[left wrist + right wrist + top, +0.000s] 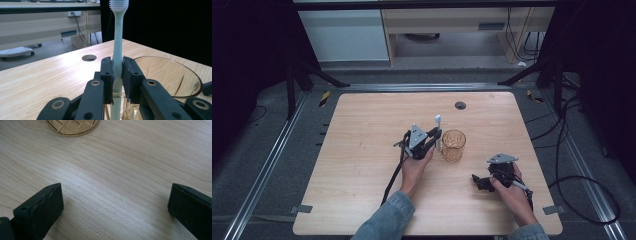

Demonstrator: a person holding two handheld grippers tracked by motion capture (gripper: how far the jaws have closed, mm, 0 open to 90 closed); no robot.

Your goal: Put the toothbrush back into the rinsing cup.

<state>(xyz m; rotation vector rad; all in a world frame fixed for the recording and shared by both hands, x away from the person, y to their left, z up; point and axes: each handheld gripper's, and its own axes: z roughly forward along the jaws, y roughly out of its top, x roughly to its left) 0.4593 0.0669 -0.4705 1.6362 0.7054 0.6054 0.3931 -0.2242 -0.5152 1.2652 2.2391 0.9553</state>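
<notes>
Black fingers (130, 77) of the left gripper (435, 135) clamp a pale toothbrush (117, 52) upright, just beside an amber glass (453, 145) on the wooden surface (362, 160). Right gripper (475, 180) rests nearby, fingers wide apart.

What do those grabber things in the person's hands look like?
Both are black. The left gripper and the right gripper each carry a grey three-cornered plate on top and trail a black cable. Their jaws are flat black blocks on linked bars with brass-coloured rivets. The person wears blue denim sleeves.
</notes>
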